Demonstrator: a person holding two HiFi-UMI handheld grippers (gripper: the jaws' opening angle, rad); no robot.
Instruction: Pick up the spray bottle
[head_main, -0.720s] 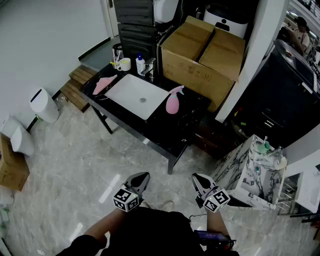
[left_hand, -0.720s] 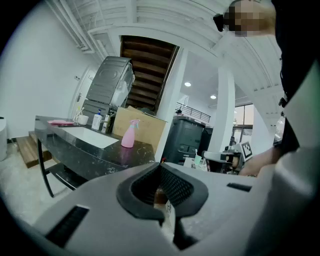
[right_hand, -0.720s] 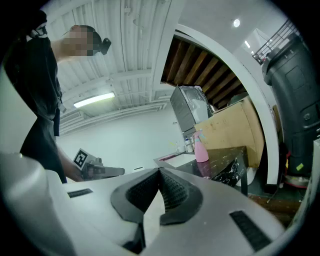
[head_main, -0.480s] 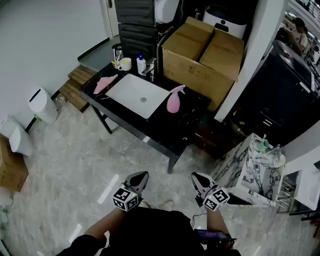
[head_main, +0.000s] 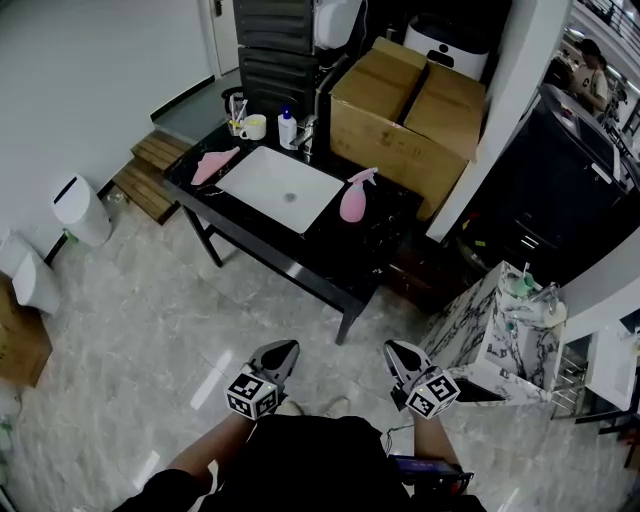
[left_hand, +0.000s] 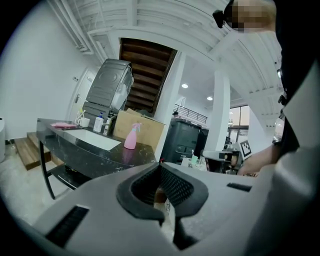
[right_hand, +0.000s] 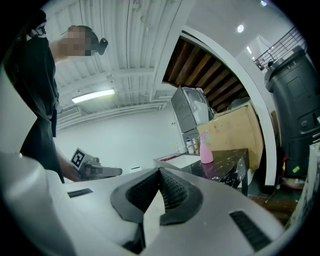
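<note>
A pink spray bottle (head_main: 354, 197) stands upright on the black marble table (head_main: 330, 262), just right of the white sink basin (head_main: 279, 187). It also shows small and far off in the left gripper view (left_hand: 131, 137) and in the right gripper view (right_hand: 205, 150). My left gripper (head_main: 281, 352) and right gripper (head_main: 400, 354) hang side by side close to my body, well short of the table. Both are shut with nothing between their tips.
A large cardboard box (head_main: 408, 122) stands behind the table. A pink cloth (head_main: 213, 165), a cup (head_main: 253, 126) and a small bottle (head_main: 289, 128) sit near the sink. A marble-patterned stand (head_main: 505, 335) is at my right, a white bin (head_main: 78, 210) at the left.
The view has shifted slightly, with the table and bottle sitting a little further right and lower in frame. Both grippers stay shut in the same spot.
</note>
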